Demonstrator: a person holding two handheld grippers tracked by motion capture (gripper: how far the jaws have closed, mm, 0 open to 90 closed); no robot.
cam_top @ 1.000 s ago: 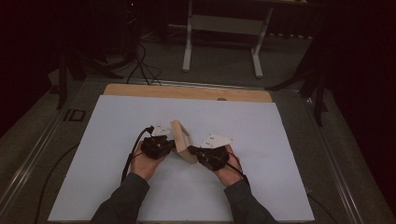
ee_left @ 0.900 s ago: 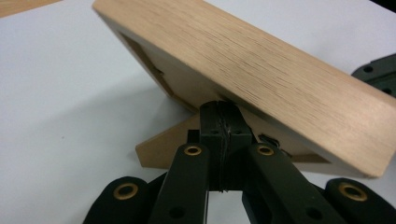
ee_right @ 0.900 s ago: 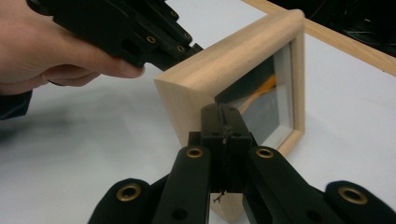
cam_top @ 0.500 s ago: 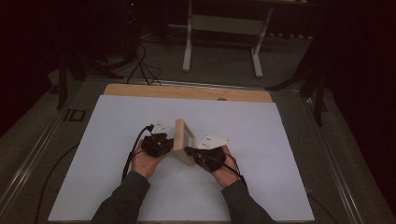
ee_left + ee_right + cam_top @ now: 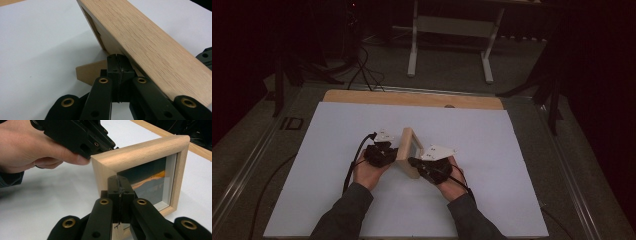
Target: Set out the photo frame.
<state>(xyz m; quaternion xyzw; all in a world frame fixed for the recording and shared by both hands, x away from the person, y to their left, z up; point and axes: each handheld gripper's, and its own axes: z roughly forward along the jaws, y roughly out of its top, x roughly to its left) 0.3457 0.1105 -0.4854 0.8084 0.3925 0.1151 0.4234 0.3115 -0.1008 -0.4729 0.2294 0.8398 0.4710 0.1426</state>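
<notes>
Since the earlier frames the wooden picture frame point(image 5: 408, 152) has been tipping more upright and the two hands have been shifting slightly around it. One frame is standing on the white surface point(image 5: 512, 150), and two grippers are flanking it: the left gripper point(image 5: 384, 154) is sitting just beside the frame's back, the right gripper point(image 5: 424, 167) just beside its glazed front. Both pairs of fingers are pressed fully together, holding nothing between them. The left gripper view is showing one fold-out stand point(image 5: 90, 72) at the back of the frame point(image 5: 155, 52), just beyond the closed fingers point(image 5: 117, 67). The right gripper view is showing the glass pane point(image 5: 150, 182) with its dark picture, and the left hand point(image 5: 30, 147) gripping its tool behind the frame's corner.
</notes>
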